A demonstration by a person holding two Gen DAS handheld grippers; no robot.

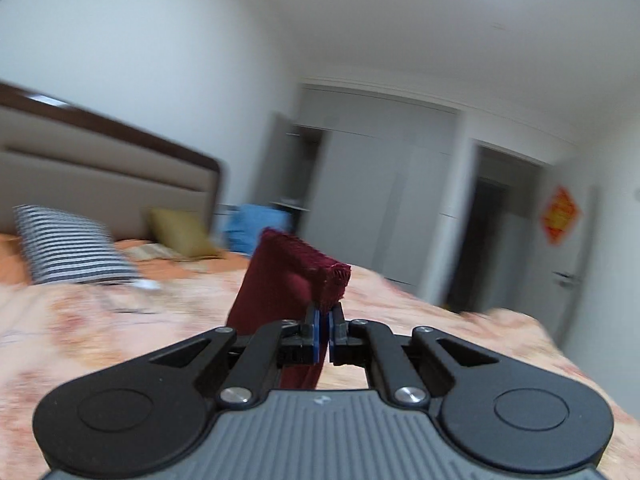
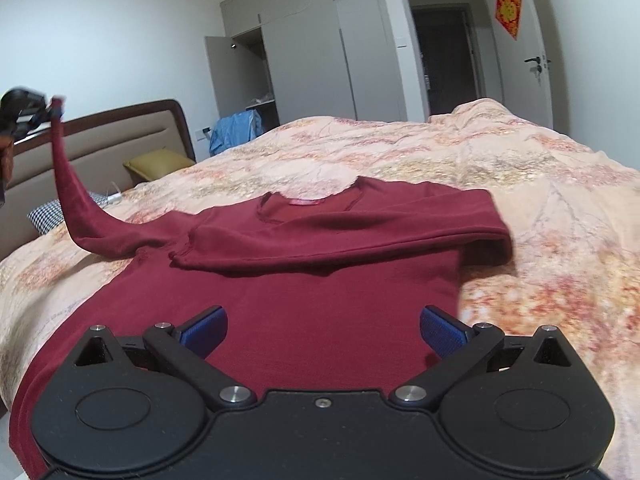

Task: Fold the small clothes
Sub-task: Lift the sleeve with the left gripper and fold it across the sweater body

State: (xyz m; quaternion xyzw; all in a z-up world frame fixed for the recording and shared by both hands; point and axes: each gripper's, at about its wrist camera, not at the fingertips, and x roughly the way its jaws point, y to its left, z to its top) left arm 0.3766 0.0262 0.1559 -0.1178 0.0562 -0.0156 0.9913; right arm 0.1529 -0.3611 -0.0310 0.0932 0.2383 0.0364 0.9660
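Observation:
A dark red long-sleeved top (image 2: 280, 292) lies flat on the bed, neck away from me. Its right sleeve (image 2: 360, 236) is folded across the chest. My left gripper (image 1: 324, 320) is shut on the cuff of the left sleeve (image 1: 280, 280) and holds it up in the air; in the right wrist view the left gripper (image 2: 52, 110) shows at far left with the sleeve (image 2: 68, 196) hanging from it down to the shoulder. My right gripper (image 2: 323, 330) is open and empty, low over the top's hem.
The bed has a floral peach cover (image 2: 520, 200). A headboard (image 2: 120, 136), a striped pillow (image 1: 68, 244) and an olive pillow (image 2: 160, 162) lie at the left. A blue cloth (image 2: 234, 128), grey wardrobes (image 2: 312, 60) and an open doorway (image 2: 444, 48) stand behind.

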